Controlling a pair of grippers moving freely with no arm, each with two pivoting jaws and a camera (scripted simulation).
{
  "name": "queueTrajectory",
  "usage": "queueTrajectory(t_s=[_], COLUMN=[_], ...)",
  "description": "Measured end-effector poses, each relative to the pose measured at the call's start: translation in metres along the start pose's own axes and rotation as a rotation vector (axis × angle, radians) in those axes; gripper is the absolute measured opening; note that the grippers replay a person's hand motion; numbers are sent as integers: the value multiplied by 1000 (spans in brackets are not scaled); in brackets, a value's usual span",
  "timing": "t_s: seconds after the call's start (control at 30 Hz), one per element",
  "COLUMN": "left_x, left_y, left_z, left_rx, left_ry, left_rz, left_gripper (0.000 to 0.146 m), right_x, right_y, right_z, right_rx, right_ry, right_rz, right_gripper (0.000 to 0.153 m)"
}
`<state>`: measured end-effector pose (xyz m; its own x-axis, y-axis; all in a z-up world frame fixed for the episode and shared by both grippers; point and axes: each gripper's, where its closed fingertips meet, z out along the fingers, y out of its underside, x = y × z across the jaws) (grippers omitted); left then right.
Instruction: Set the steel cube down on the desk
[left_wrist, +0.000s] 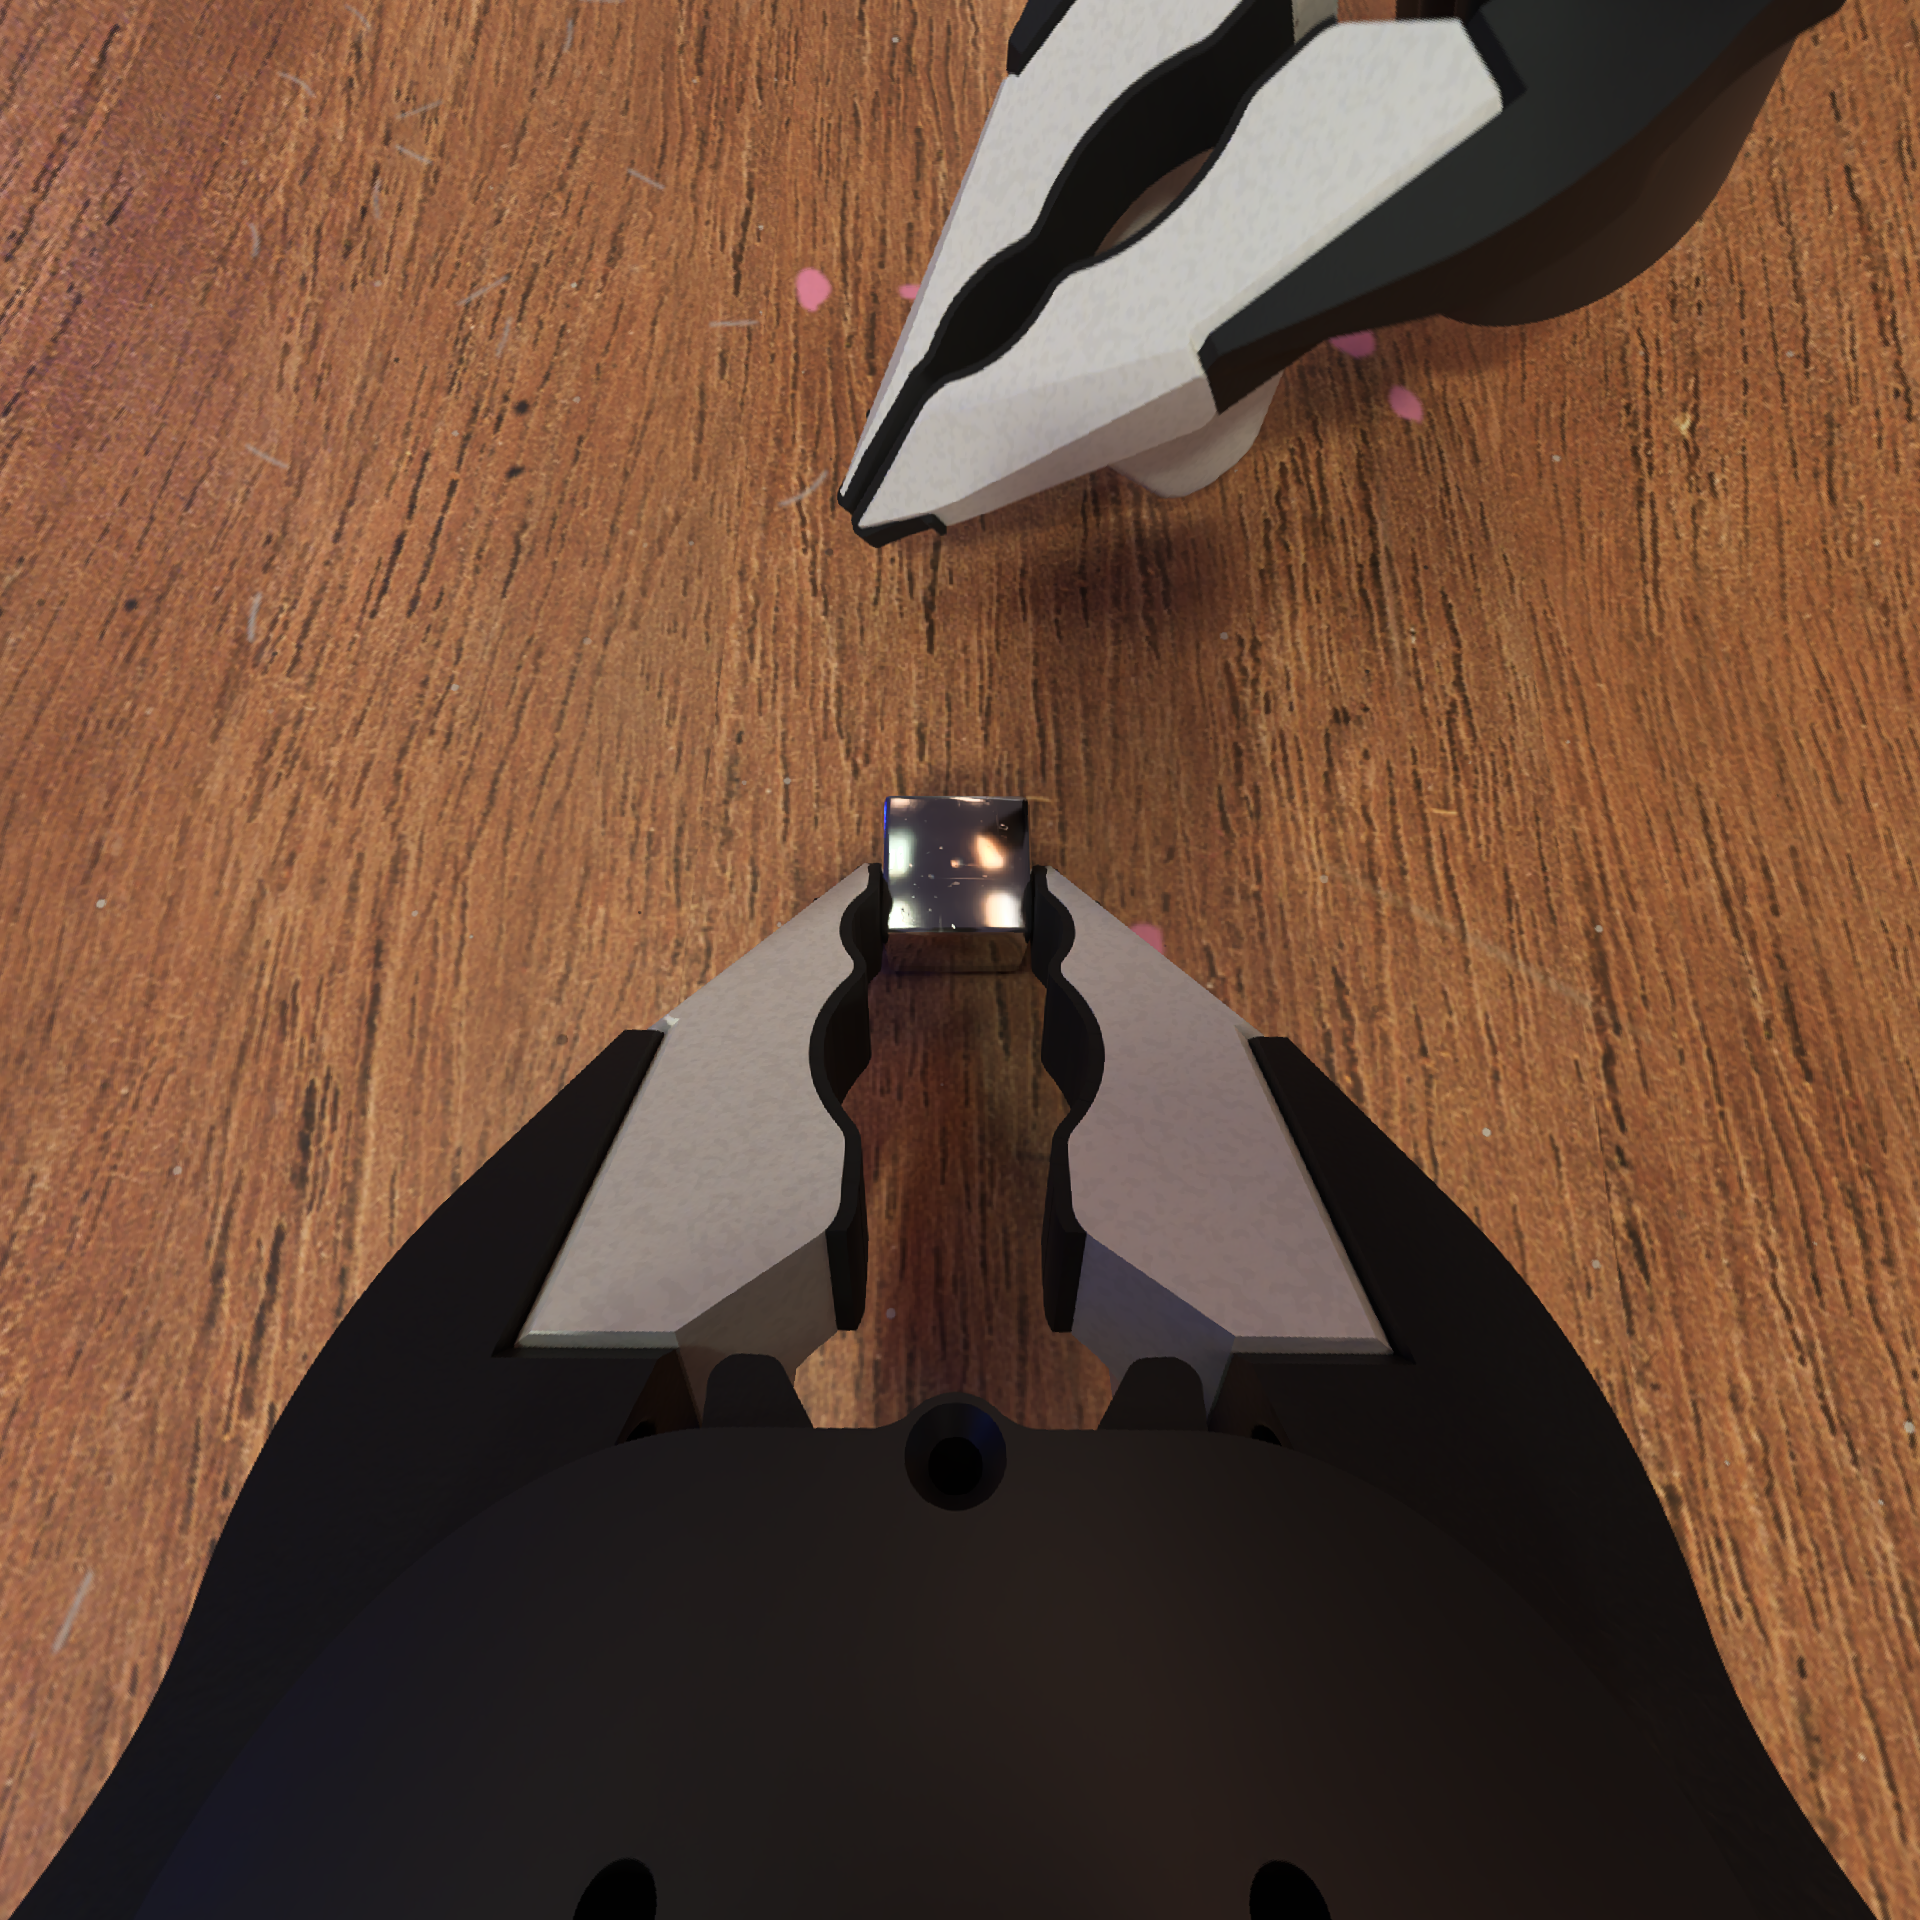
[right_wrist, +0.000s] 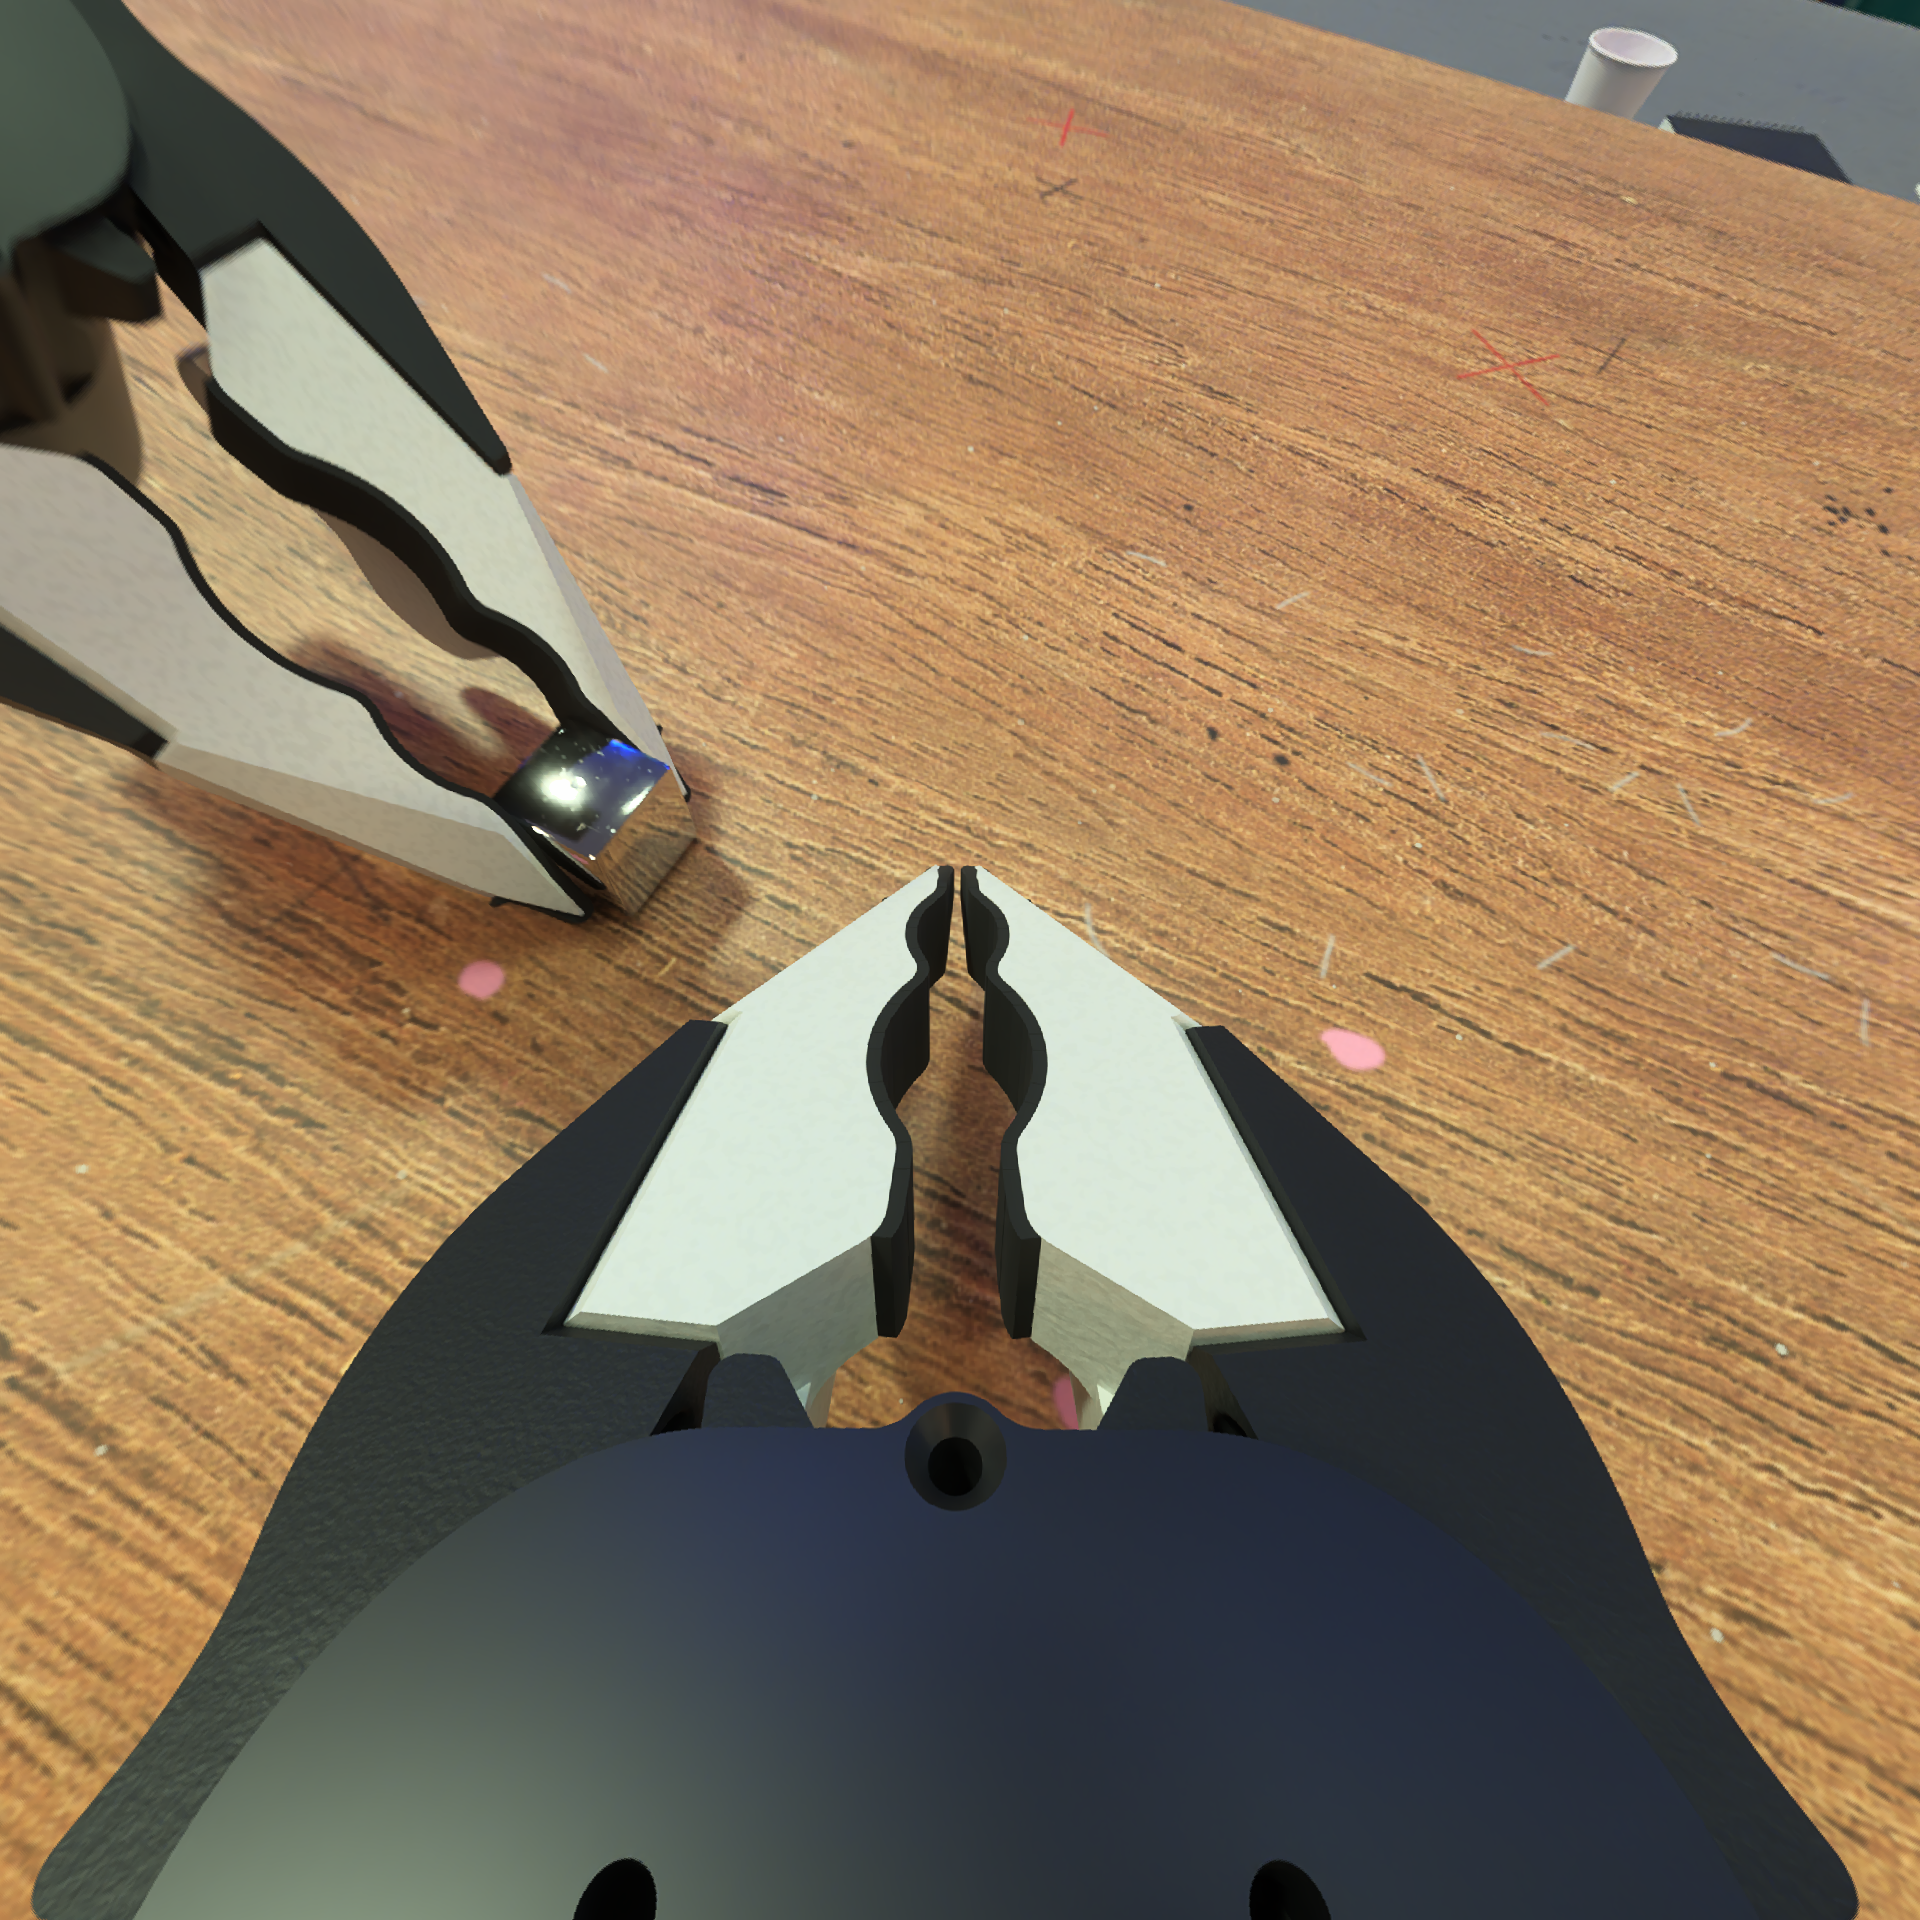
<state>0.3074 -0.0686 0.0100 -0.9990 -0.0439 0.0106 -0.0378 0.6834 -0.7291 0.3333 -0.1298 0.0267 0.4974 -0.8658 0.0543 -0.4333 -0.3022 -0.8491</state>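
Observation:
A small shiny steel cube (left_wrist: 956, 862) sits between the fingertips of my left gripper (left_wrist: 956, 894), which is shut on it. The cube is at or just above the wooden desk (left_wrist: 416, 623); I cannot tell if it touches. In the right wrist view the cube (right_wrist: 592, 800) and the left gripper (right_wrist: 623, 836) are at the left, low over the desk (right_wrist: 1247, 520). My right gripper (right_wrist: 956, 873) is shut and empty, a short way from the cube. It also shows in the left wrist view (left_wrist: 878, 520), beyond the cube and pointing down at the desk.
Small pink spots (right_wrist: 1351, 1049) and red cross marks (right_wrist: 1507, 366) are on the wood. Past the desk's far edge stand a white cup (right_wrist: 1616, 68) and a dark flat object (right_wrist: 1756, 140).

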Motion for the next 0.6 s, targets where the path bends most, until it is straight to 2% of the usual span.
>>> queueTrajectory(t_s=[0.13, 0.4, 0.6], left_x=[0, 0, 0], left_y=[0, -1, -1], left_z=[0, -1, -1], left_rx=[3, 9, 12], left_ry=[22, 55, 77], left_rz=[-24, -59, -81], left_gripper=[28, 28, 28], right_x=[1, 7, 5], right_y=[2, -6, -8], right_z=[2, -5, -7], right_rx=[-22, 56, 78], right_ry=[27, -29, -19], right_rz=[-21, 116, 82], right_gripper=[1, 1, 1])
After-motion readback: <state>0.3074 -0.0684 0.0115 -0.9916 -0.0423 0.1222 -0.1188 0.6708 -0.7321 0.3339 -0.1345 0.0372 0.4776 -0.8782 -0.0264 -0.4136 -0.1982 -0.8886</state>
